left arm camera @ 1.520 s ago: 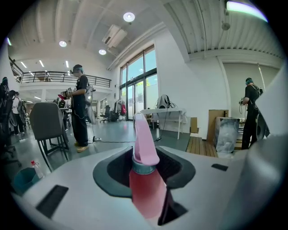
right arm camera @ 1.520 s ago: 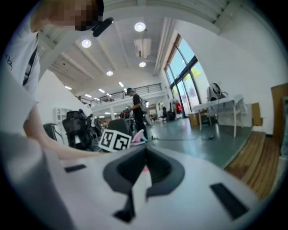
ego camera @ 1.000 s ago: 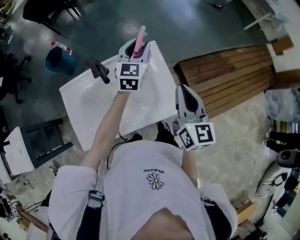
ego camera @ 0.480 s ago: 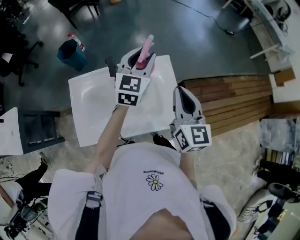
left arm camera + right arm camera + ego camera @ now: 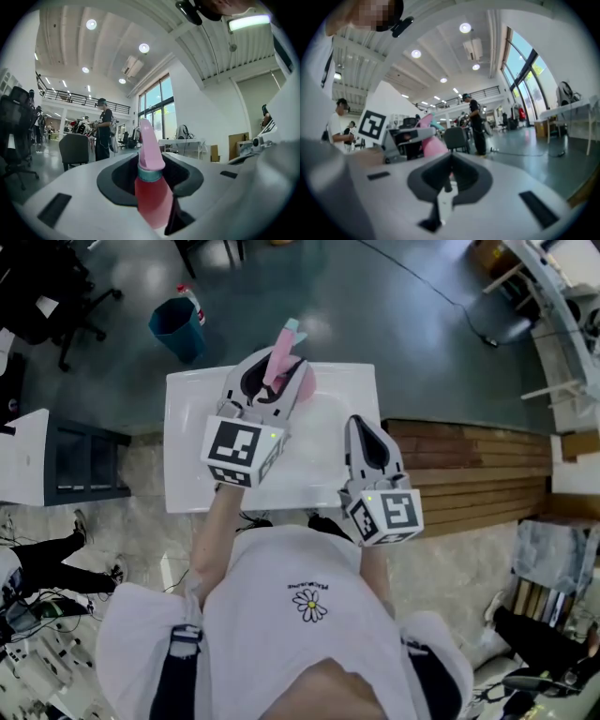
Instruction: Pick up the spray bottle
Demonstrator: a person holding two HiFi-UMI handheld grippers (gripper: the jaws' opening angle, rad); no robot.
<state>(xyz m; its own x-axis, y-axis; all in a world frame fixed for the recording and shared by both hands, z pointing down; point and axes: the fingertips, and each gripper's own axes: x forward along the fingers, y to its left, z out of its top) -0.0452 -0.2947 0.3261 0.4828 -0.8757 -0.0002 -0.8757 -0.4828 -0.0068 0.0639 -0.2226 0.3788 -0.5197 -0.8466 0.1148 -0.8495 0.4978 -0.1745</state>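
Spray bottle (image 5: 152, 199) btwn left gripper (image 5: 275, 381) jaws.

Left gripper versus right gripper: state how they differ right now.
The left gripper is shut on a pink spray bottle; the right gripper is shut on nothing. The left gripper reaches farther out over the white sink than the right gripper, which sits nearer the person. Both carry a marker cube.

Left hand-held gripper (image 5: 273, 381) lifted spray bottle (image 5: 279, 356) higher.
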